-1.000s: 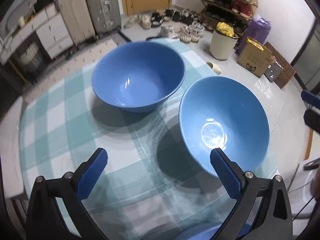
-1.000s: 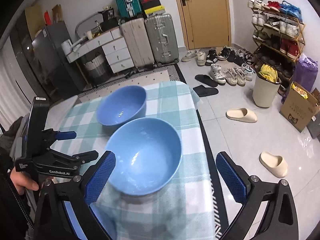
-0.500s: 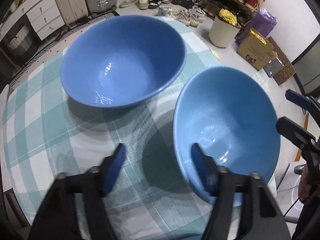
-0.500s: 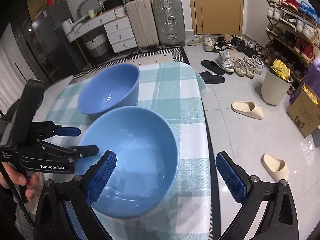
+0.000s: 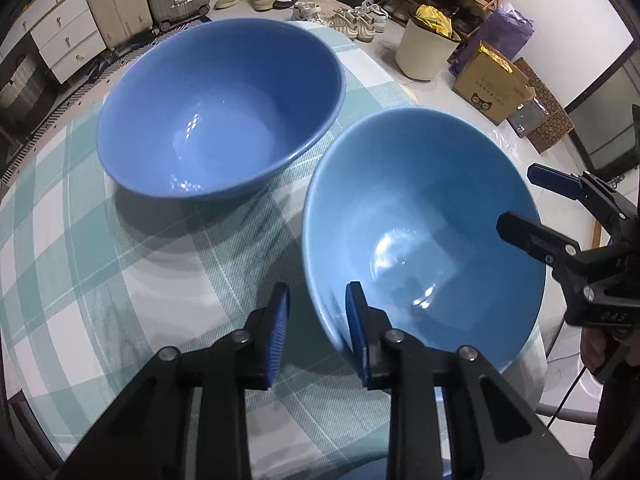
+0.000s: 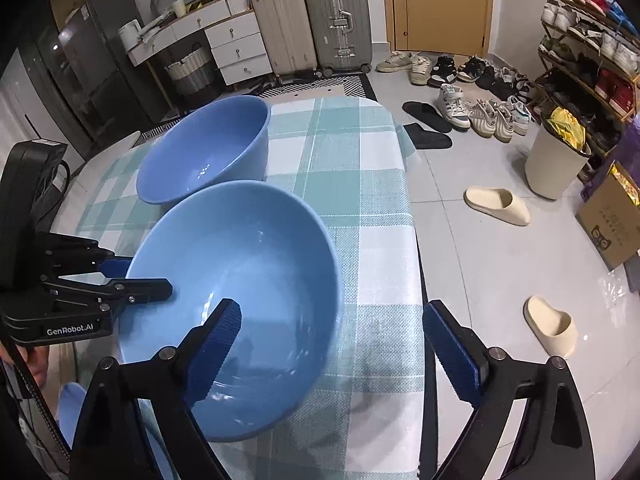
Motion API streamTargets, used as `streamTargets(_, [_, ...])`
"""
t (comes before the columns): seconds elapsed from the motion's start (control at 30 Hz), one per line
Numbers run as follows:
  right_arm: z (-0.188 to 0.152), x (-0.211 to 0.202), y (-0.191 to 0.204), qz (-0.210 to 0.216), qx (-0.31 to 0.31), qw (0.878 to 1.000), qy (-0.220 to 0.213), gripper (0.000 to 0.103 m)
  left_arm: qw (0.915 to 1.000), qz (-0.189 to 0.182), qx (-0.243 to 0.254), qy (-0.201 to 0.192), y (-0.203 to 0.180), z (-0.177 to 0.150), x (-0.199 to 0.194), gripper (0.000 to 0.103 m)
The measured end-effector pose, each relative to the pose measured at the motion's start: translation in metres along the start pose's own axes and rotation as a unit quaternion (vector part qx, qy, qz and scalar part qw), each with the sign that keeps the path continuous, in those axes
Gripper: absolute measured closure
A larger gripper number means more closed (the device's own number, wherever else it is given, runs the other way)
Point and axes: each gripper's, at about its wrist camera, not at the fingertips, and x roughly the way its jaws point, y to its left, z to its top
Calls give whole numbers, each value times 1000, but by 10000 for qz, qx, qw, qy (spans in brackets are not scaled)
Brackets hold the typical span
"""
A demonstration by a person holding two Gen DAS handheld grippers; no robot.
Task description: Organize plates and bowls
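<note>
Now the left tongs (image 5: 316,316) are closing over the rim of the nearer bowl (image 5: 420,232), one pad inside, one outside, not yet pinching; the right tongs (image 6: 332,344) stand spread but narrowing across its opposite rim by the bench's (image 6: 360,184) right edge; judged next: grip, lift, nest it in the far bowl (image 5: 224,112).

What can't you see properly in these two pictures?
- Pale blue thing, right wrist view: cut off at the bottom left by the right gripper; plate or bowl, can't tell.
- Near bowl rim, left wrist view: the left gripper is closing around it; whether the pads touch yet is unclear.
- Shoe rack: too small for detail.
</note>
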Motion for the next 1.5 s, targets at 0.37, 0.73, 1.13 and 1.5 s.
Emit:
streamTargets(0.37, [-6,12,13,206,22,9985,498,61,9996,117,214,-146,6,-20,-21,79])
streamTargets(0.73, [-6,25,26,279,96,9963,806,85,9999,12,58,-142,10,-19,-18,77])
streamTargets(1.13, [-5,28,30,-11,-28,9961,887,92,10000,-53,14,-68,5,-10,-6,78])
streamTargets(1.5, [-8,26,26,-112,-18,9945,1040,93,9998,-173,103,-40,-2,-12,-18,79])
